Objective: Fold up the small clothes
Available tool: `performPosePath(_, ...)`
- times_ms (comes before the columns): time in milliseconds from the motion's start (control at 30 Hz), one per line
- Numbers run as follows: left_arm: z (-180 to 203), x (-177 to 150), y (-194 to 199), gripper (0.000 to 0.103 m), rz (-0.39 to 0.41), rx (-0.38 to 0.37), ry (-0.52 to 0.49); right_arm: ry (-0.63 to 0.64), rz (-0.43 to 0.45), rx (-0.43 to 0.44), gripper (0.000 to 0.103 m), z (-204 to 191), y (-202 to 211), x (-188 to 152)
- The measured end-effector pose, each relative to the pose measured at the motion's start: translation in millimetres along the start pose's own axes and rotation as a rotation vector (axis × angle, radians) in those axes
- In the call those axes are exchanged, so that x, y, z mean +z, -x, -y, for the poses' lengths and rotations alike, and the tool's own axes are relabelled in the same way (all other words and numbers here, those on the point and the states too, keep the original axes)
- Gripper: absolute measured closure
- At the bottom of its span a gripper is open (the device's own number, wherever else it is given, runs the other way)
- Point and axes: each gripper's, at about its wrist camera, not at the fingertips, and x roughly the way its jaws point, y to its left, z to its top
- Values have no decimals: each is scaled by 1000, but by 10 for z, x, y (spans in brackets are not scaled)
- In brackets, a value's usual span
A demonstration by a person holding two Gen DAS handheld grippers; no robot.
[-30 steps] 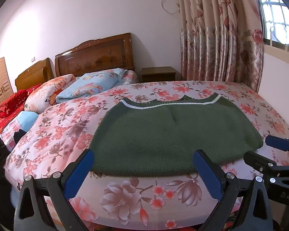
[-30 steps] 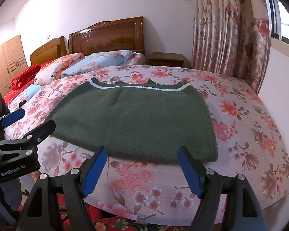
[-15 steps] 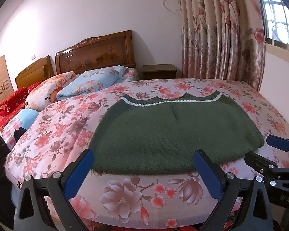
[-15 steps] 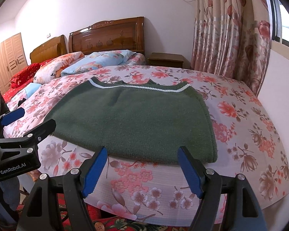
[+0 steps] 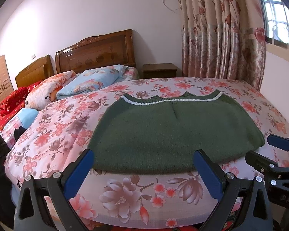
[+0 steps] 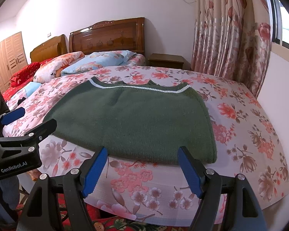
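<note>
Sweater (image 5: 173, 132) flat at bed (image 5: 125, 192) edge, both grippers' jaws wide, empty, short of it.

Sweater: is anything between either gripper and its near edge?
Nothing visible. The sweater lies flat on the bed, and only bare bedspread separates its near edge from the open left gripper and open right gripper.

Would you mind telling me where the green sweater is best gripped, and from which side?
Probably at its near hem corners. The green sweater lies flat on the bed, hem toward both open grippers, left gripper and right gripper. Come in low from the bed's near edge, one finger sliding under each corner.
</note>
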Motion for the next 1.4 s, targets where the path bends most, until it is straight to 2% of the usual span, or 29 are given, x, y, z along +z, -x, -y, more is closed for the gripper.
performPosePath(1400,-15,3,-2,0,3,7,4,-12,-2,-1,26,23,10,1)
